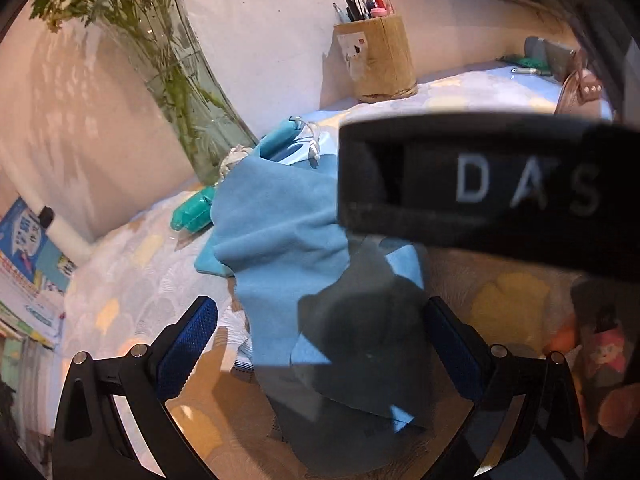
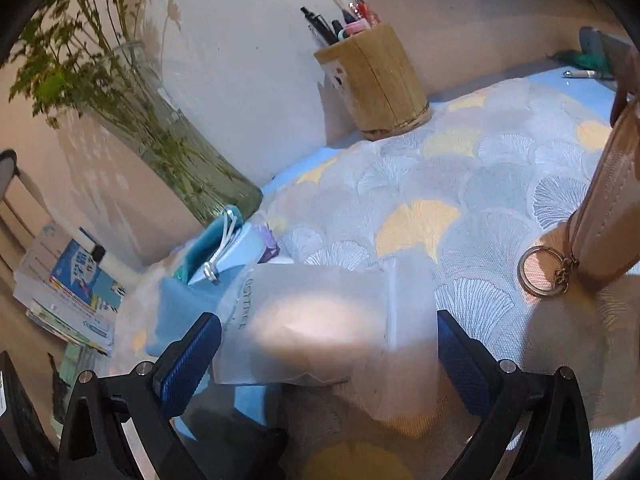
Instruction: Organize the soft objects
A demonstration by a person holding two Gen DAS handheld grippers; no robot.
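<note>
A light blue soft cloth (image 1: 276, 240) lies on the patterned tablecloth (image 1: 132, 248), draped over teal pouches (image 1: 192, 210). My left gripper (image 1: 320, 336) is open just above the cloth's near end, fingers on either side. The black body of the other gripper (image 1: 480, 184) crosses the left wrist view on the right. My right gripper (image 2: 328, 344) is open around a frosted translucent bag (image 2: 312, 320) lying on the tablecloth (image 2: 460, 184). The blue cloth (image 2: 176, 304) and a teal drawstring pouch (image 2: 212, 240) lie to its left.
A glass vase with green stems (image 2: 168, 136) stands at the back left by the wall. A wooden pen holder (image 2: 376, 84) stands at the back. A pink leather case with a key ring (image 2: 600, 216) is on the right. Books (image 2: 72, 292) are stacked at left.
</note>
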